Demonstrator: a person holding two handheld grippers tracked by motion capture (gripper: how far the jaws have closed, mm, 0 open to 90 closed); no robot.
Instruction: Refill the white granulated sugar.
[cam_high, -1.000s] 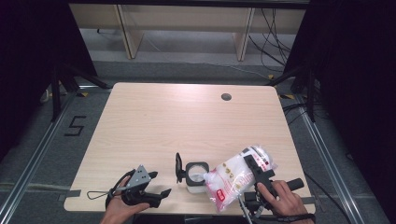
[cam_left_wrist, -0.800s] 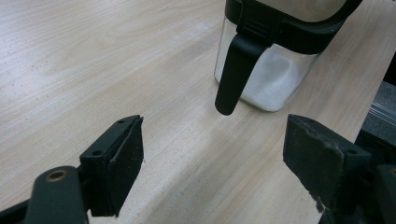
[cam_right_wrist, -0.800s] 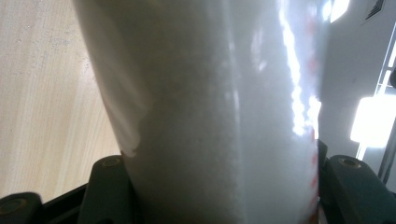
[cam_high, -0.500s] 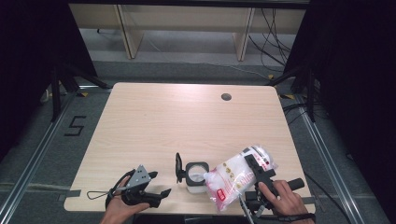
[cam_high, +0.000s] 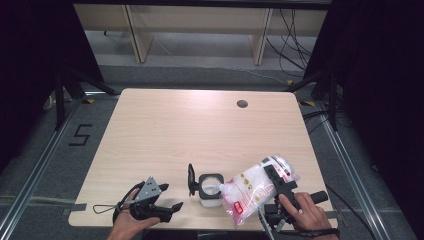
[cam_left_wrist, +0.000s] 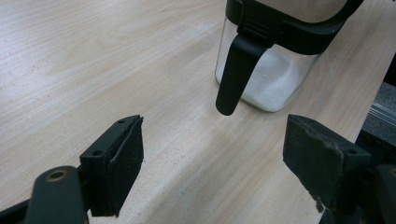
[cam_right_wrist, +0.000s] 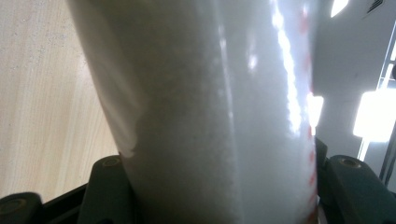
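Your right gripper (cam_high: 278, 186) is clamped around a clear plastic bag (cam_high: 255, 187) of white grains with red print, at the lower right of the high view. The bag lies tilted, its long axis running from upper right down to lower left, its lower end toward the open glass jar (cam_high: 210, 188) just beside it. Your left gripper (cam_high: 172, 206), lower left, stands wide with nothing between its jaws.

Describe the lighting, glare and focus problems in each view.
High view: dark surroundings, a bright patch on the light wooden table. Left gripper view: sharp, the clear glass jar with black lid cut off at the top. Right gripper view: the white powder-filled plastic bag close, soft, with glare streaks.
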